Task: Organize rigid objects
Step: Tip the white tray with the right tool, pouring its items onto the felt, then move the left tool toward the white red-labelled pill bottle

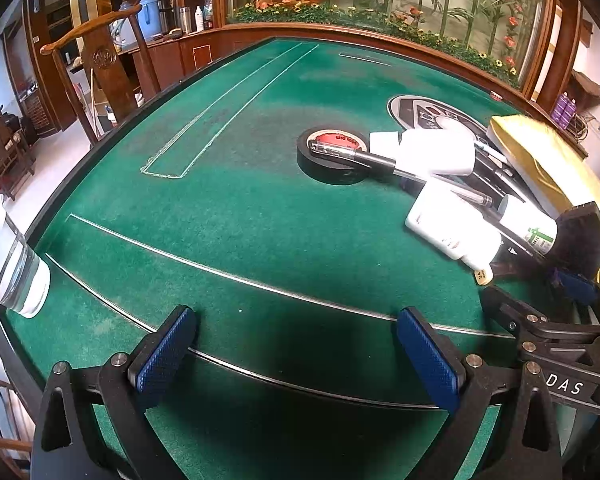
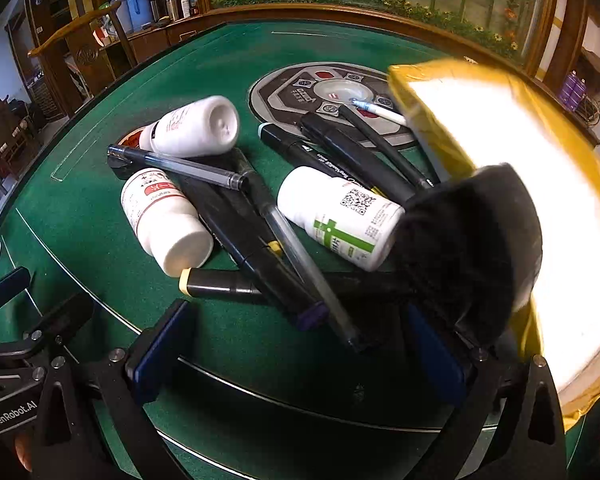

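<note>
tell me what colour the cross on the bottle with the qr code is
Green, on the white bottle lying on its side; the right wrist view shows it best.

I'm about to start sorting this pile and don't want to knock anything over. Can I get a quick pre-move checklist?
1. Left gripper open and empty: ok.
2. Right gripper open, jaws apart: ok.
3. Black brush clear of right gripper: not ok, it crowds the right finger.
4. Green-label bottle free to lift: not ok, it lies on markers.
5. Pen stable: not ok, propped on the tape roll.
</note>
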`<state>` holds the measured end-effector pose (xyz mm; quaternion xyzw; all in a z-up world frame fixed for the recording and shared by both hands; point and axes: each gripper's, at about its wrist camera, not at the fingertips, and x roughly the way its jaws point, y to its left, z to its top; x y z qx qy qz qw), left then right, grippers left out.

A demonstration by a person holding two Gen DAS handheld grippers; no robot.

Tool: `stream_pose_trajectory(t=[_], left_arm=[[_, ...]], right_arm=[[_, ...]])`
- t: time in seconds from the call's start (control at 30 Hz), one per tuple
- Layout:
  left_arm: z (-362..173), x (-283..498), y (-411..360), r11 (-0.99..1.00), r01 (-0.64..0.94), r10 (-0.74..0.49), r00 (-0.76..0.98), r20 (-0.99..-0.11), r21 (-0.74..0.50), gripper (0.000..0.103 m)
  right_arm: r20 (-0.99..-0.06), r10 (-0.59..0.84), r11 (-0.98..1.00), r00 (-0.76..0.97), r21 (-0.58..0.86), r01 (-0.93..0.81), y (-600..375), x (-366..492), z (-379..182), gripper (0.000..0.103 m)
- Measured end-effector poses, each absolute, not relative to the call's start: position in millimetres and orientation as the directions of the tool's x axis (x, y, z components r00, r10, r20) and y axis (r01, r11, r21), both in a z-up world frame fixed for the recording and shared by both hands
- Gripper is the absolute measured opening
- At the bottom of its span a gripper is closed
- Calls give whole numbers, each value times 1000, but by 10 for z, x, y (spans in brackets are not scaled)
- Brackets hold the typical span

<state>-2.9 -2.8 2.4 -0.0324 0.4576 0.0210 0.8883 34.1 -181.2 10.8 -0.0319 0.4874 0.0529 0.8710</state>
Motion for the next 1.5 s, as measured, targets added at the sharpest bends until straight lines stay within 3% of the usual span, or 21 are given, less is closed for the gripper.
stream_pose_trajectory(t=[0.2, 0.53, 0.77, 1.13, 1.3, 1.5], left_arm=[[71, -100, -57, 996, -85, 44, 620, -783, -11, 102], [256, -411, -118, 980, -189, 189, 756, -627, 67, 102], [374, -504, -249, 980, -172, 200, 790, -579, 103, 102], [435, -625, -338, 983, -150, 182, 799, -573, 104, 102], [490, -678, -348, 982, -154, 189, 804, -564, 110, 102], [521, -720, -309, 981, -162, 194, 805, -561, 107, 102]], right_arm=[[-852, 60, 992, 521, -4, -122, -1809, 310, 123, 103], [-852, 60, 993, 520, -4, -122, -1810, 320, 109, 103], [-852, 60, 993, 520, -3, -121, -1806, 322, 110, 103], [-848, 259, 920, 463, 71, -385, -1867, 93, 140, 102], [-831, 333, 887, 446, 117, -446, -1837, -15, 187, 88], [-818, 408, 825, 405, 140, -547, -1759, -166, 227, 45]])
